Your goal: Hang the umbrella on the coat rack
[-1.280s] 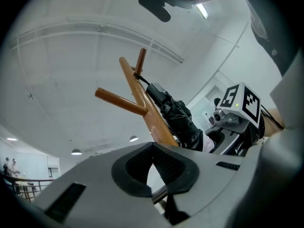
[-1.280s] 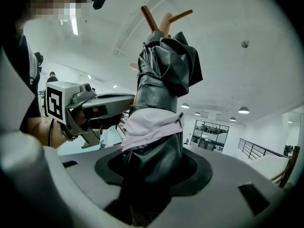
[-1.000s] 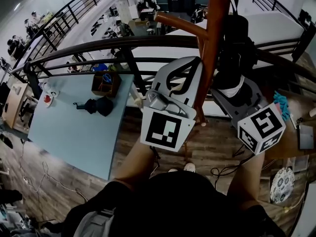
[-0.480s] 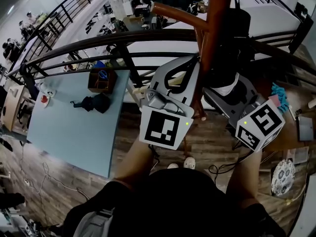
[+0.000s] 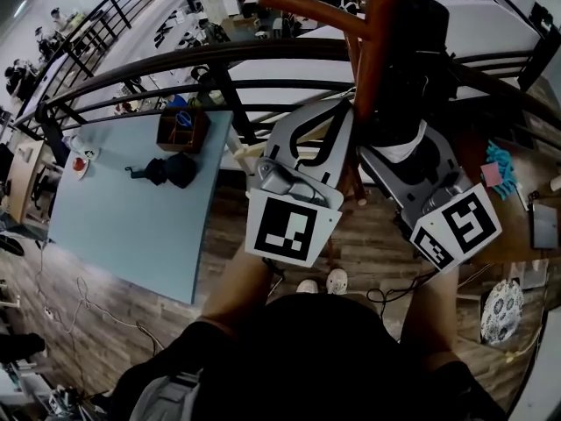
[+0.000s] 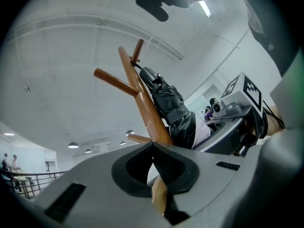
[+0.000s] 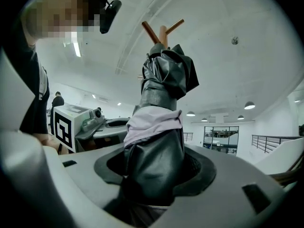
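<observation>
Umbrella (image 7: 161,94) — folded, black, soft cloth over stiff ribs, probably light; upright just beside the coat rack (image 6: 145,108) pole. Right gripper (image 7: 154,175) jaws clamp its bundled body — a sound hold; left gripper (image 6: 154,167) jaws grip the pole.

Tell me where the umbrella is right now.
The umbrella stands upright at upper right of centre in the head view, held in the right gripper, just right of the coat rack pole.
</observation>
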Tool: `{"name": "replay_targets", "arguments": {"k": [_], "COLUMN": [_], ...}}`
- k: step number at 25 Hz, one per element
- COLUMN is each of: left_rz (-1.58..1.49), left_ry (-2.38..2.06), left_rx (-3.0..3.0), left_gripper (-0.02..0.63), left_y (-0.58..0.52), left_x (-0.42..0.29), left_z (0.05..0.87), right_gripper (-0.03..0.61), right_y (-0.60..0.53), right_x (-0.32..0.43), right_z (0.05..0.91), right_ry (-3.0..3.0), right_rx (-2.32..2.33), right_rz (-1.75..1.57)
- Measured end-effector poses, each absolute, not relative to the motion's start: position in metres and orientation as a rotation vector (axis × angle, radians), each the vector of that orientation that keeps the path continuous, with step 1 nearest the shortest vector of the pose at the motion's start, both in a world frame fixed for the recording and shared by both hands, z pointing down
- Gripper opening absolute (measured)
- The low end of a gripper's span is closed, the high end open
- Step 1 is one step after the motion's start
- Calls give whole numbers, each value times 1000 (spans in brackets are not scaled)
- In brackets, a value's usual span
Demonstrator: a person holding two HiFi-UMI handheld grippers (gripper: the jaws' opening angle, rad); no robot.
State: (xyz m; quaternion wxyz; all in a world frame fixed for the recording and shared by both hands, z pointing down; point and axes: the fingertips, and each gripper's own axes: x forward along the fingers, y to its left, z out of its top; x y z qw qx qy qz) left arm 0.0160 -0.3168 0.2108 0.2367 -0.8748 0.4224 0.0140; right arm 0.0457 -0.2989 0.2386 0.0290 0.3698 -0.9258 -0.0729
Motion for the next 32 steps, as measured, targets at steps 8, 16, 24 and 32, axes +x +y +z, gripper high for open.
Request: {"name": "replay_targets", "arguments": {"k": [8,16,24,32], "left_rz": [30,18,14,24], "left_ry": [1175,1185,1190,1179], "left_rx": [-2402,-2393,-2390,-2392], "left_gripper": [12,12,12,12], "left_y": [-316,-312,-305,-298], "left_x": [15,14,10,6], "left_z": [221,221,220,218], "right_gripper": [255,273,291,299], "right_y": [-298,-296,-289,-283], "right_x": [47,51,51,50], "right_z": [239,237,237,236], "right_ry": [-2857,-2818,-2773,-2721], "right_rx": [1237,1290,1314,1346], "right_rz": [-324,-377,-425,-461]}}
